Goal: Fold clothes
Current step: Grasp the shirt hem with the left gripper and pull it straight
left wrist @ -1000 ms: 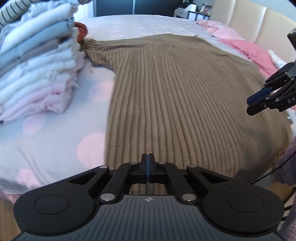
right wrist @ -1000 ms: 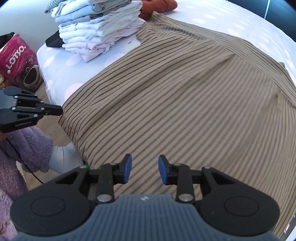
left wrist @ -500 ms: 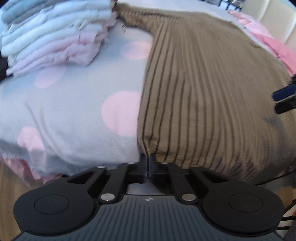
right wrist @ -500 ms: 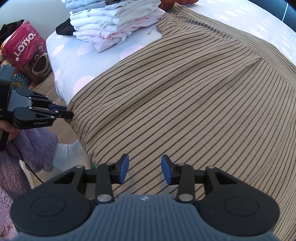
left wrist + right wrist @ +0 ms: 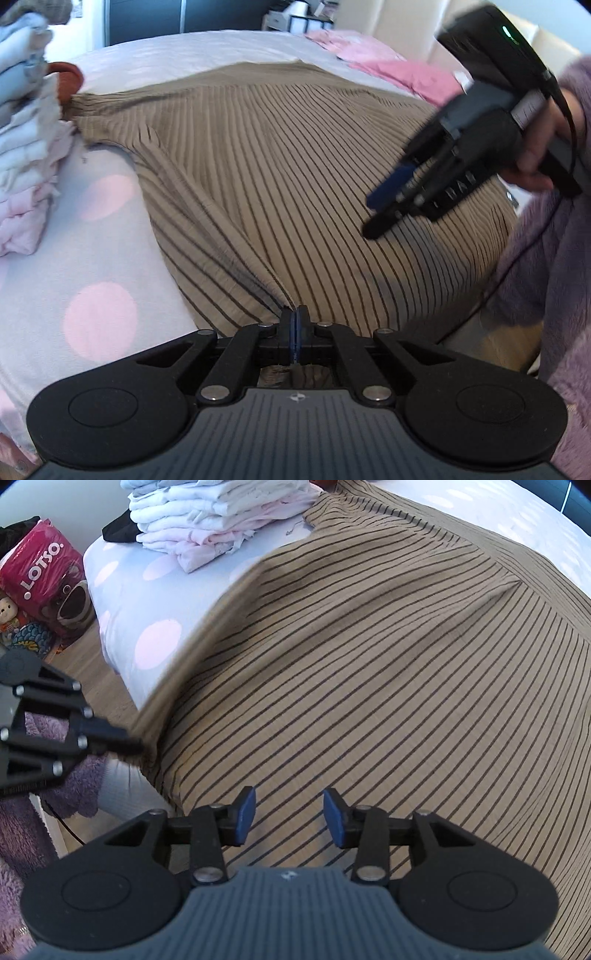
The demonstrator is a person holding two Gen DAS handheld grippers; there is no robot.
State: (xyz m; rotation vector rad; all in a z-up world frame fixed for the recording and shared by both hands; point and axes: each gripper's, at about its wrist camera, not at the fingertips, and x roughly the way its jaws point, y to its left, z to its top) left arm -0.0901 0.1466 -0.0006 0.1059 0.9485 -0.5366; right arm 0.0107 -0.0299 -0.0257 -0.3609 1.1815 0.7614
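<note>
A brown striped shirt (image 5: pixel 295 177) lies spread across the bed (image 5: pixel 92 266), whose pale cover carries pink dots, and its hem hangs at the bed's near edge. The left gripper (image 5: pixel 294 325) has its jaws pressed together on the shirt's near hem corner, with cloth puckering up in creases from the pinch; in the right wrist view the same gripper (image 5: pixel 136 744) reaches in from the left to the shirt's corner, where the fabric edge is drawn up off the bed cover. The right gripper (image 5: pixel 289 819) hovers over the shirt near the same hem, further along it from the pinched corner. Its jaws stand apart and have just been opening, with only striped cloth lying below them and nothing pressed between the pads. From the left wrist view that gripper (image 5: pixel 380 210) points down at the shirt, held by a hand (image 5: pixel 535 155) in a fuzzy lilac sleeve (image 5: pixel 561 280). Beside the shirt's far sleeve, a stack of folded clothes (image 5: pixel 218 520) in white, pale blue and pink sits on the bed. On the wooden floor beside the bed stands a pink Lotso bag (image 5: pixel 48 579).
</note>
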